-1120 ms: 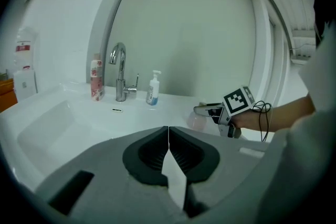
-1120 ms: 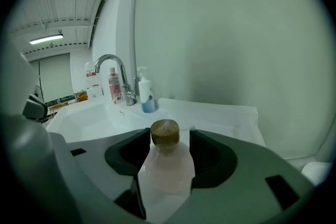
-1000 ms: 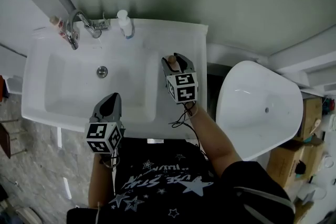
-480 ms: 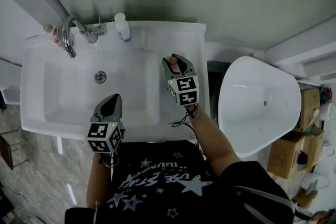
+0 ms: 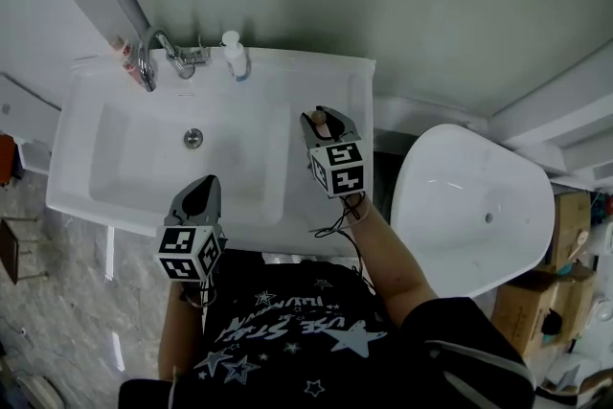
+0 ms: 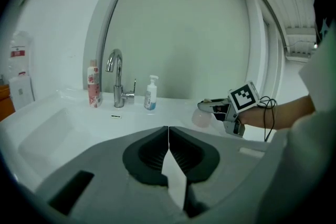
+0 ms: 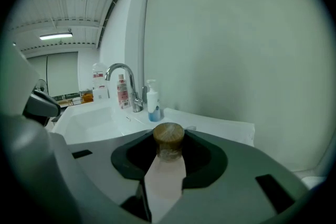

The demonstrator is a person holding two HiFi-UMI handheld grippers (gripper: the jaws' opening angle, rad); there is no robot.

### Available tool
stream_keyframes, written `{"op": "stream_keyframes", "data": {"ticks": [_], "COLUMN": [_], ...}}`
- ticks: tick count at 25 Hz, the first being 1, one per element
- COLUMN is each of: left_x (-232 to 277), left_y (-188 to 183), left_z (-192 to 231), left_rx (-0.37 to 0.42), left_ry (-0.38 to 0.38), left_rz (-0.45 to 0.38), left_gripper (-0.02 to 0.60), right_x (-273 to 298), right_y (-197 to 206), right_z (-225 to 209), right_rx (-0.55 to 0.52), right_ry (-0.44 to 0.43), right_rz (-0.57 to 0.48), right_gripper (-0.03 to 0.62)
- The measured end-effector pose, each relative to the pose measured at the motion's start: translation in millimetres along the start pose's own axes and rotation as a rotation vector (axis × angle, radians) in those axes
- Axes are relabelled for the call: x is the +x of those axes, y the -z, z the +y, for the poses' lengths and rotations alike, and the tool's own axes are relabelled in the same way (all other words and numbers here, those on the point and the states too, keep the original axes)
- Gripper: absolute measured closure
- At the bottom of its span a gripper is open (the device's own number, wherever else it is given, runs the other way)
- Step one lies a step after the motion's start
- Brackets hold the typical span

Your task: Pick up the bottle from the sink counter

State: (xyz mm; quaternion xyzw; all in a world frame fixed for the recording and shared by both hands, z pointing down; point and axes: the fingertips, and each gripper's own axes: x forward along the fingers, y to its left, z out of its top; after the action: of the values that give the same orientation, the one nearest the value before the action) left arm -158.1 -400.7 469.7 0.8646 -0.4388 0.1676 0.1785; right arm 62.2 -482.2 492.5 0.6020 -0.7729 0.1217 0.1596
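Observation:
A small pale pink bottle (image 5: 319,123) with a brown round cap (image 7: 168,137) stands at the right side of the white sink counter (image 5: 356,81). My right gripper (image 5: 323,117) reaches over that side with the bottle between its jaws. The jaws are closing, and both pads lie against the bottle's sides (image 7: 165,176). In the left gripper view the bottle (image 6: 201,118) shows under the right gripper's fingers. My left gripper (image 5: 201,192) hangs at the basin's front edge, shut, with nothing in it (image 6: 168,131).
A chrome tap (image 5: 153,62), a white pump bottle (image 5: 234,55) and a red-labelled bottle (image 5: 122,48) stand along the counter's back. The basin (image 5: 115,168) with its drain (image 5: 193,137) lies left. A white tub (image 5: 469,206) stands right, with cardboard boxes (image 5: 527,311) beyond.
The right gripper's jaws have drawn in around the bottle. Both grippers stay at about the same places; the head view has shifted slightly.

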Motion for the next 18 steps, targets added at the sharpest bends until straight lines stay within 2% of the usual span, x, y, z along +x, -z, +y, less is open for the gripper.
{"op": "stream_keyframes", "data": {"ticks": [10,14,18], "left_x": [-74,-103,-130], "left_y": [25,50,70], "left_z": [-61,-84,-91], "left_rx": [-0.062,-0.1,-0.127], "left_ry": [-0.185,-0.242,-0.291], "left_rz": [-0.084,-0.079,-0.083], "left_gripper": [0.561,0.561,0.561], "right_x": [-68,-85,-97], "right_y": [-14,-6,6], "right_z": [23,44,67], "right_rx": [-0.035,-0.057,-0.074], "right_ry": [-0.205,-0.276,-0.323], "right_rz": [-0.068,-0.058,-0.05], "right_gripper": [0.461,0.462,0.461]}}
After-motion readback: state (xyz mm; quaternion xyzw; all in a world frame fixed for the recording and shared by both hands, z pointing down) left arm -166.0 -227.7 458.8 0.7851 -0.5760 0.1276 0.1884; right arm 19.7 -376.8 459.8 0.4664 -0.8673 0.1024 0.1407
